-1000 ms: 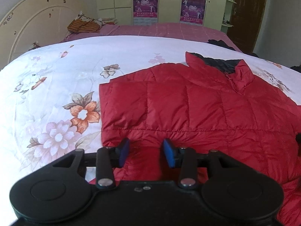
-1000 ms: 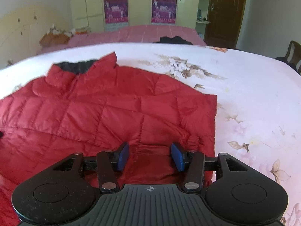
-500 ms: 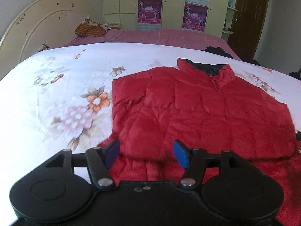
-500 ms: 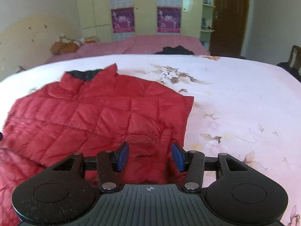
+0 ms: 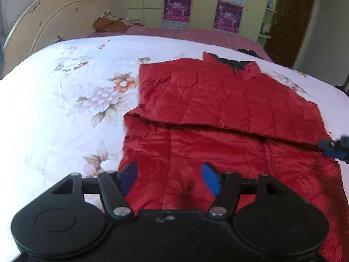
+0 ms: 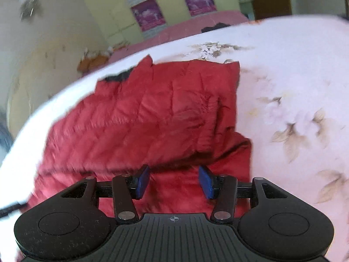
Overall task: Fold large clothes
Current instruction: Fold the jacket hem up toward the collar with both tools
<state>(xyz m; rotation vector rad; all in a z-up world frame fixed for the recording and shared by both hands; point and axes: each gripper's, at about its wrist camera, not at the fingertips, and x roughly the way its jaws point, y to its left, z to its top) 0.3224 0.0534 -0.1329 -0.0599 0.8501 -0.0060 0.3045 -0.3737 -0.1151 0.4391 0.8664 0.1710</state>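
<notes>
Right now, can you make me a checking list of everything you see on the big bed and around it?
Surface: white flower-print bedspread, wide and flat.
Job's things: red quilted puffer jacket with a black collar lining, lying flat with a fold line across its middle.
Clutter: dark clothing heap at the far edge; orange-brown bundle by the headboard.
Grippers: left gripper open, holding nothing, above the jacket's near part; right gripper open, holding nothing, also above the jacket.
Cables: nothing seen for sure; the right view is blurred.
Surroundings: cream curved headboard, purple posters on pale cupboards, brown wooden door.
</notes>
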